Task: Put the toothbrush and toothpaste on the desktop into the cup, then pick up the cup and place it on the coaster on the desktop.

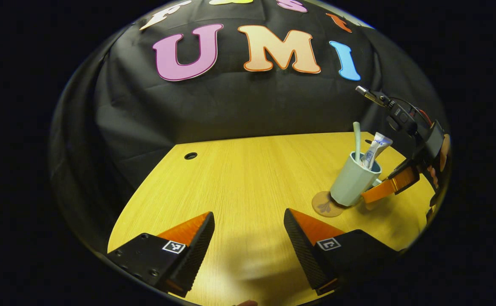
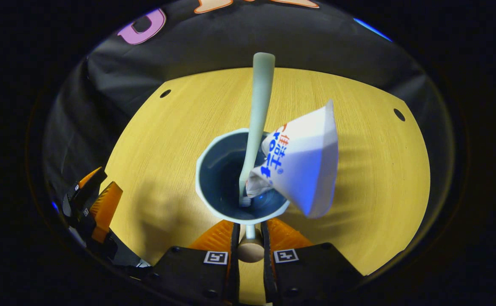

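1. Cup: a pale mint-green faceted plastic cup (image 1: 353,180) tilts over the edge of a round brown cork coaster (image 1: 323,205) on the yellow wood-grain desktop (image 1: 248,178); whether its base touches the coaster I cannot tell
2. A pale green toothbrush (image 1: 357,138) stands in the cup, handle up, and a white toothpaste tube (image 1: 374,149) with blue and red print leans beside it
3. In the right gripper view, the toothbrush (image 2: 256,127) reaches down to the dark cup bottom, and the toothpaste tube (image 2: 305,163) leans over the rim toward the camera
4. The right gripper (image 2: 250,238), with orange-and-black fingers, is closed narrowly on the cup's handle, both fingers pressing it; the cup (image 2: 214,204) sits just ahead of them
5. The left gripper (image 1: 248,238) hovers low over bare desktop with its fingers spread wide, holding nothing, well apart from the cup
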The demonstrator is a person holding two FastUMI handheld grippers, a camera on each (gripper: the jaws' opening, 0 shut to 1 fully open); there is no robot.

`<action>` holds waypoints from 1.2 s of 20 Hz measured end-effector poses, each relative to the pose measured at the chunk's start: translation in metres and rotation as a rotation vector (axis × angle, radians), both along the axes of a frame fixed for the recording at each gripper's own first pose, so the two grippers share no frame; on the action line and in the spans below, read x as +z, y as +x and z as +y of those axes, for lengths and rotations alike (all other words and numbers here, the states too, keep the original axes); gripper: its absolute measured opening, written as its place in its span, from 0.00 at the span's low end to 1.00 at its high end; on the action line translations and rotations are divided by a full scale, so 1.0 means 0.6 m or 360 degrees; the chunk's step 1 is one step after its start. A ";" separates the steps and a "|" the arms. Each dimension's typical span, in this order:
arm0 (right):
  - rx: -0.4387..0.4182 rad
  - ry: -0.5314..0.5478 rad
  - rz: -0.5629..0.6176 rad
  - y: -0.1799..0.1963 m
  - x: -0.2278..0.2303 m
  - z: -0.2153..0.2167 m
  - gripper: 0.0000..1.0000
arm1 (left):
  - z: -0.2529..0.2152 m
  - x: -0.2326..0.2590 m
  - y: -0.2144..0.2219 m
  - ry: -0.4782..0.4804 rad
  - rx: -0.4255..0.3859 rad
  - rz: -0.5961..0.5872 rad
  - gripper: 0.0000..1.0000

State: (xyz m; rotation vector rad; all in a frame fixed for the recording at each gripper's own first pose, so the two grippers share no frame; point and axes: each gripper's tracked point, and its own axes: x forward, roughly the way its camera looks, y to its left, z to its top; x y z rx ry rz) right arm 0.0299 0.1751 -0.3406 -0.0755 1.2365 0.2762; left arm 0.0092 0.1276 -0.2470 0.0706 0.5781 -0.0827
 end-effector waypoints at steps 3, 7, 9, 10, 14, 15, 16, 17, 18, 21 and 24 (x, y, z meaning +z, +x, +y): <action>-0.0020 0.0016 0.0024 0.001 0.001 0.003 0.25 | 0.015 -0.004 -0.004 -0.0003 -0.0006 0.0008 0.95; -0.0052 0.0008 0.0041 0.002 0.001 0.003 0.25 | 0.029 -0.014 -0.002 -0.0014 -0.0011 0.0024 0.95; -0.0073 -0.0009 0.0047 0.003 0.004 0.001 0.25 | 0.031 -0.017 0.001 -0.0019 -0.0020 0.0032 0.95; -0.0082 -0.0006 0.0048 0.003 0.003 0.002 0.25 | 0.031 -0.019 0.002 -0.0021 -0.0028 0.0034 0.95; -0.0047 0.0120 0.0012 0.002 0.056 0.006 0.27 | 0.009 -0.019 0.013 0.0015 -0.0105 0.0039 0.95; -0.0026 0.0133 -0.0021 0.006 0.064 0.004 0.37 | -0.001 -0.012 0.020 0.0028 -0.0136 0.0021 0.95; -0.0004 0.0149 -0.0055 0.007 0.072 0.004 0.47 | -0.013 -0.005 0.022 0.0038 -0.0160 0.0007 0.95; 0.0020 0.0150 -0.0097 0.006 0.059 0.009 0.64 | -0.023 0.001 0.025 0.0042 -0.0179 -0.0001 0.95; 0.0051 0.0167 -0.0139 0.002 0.078 0.007 0.80 | -0.036 0.006 0.026 0.0039 -0.0195 -0.0007 0.95; 0.0109 0.0139 -0.0332 0.016 0.108 -0.015 0.99 | -0.083 0.026 0.028 -0.0017 -0.0222 -0.0023 0.95; 0.0090 0.0134 -0.0542 0.018 0.151 -0.051 0.99 | -0.125 0.045 0.030 -0.0102 -0.0194 -0.0029 1.00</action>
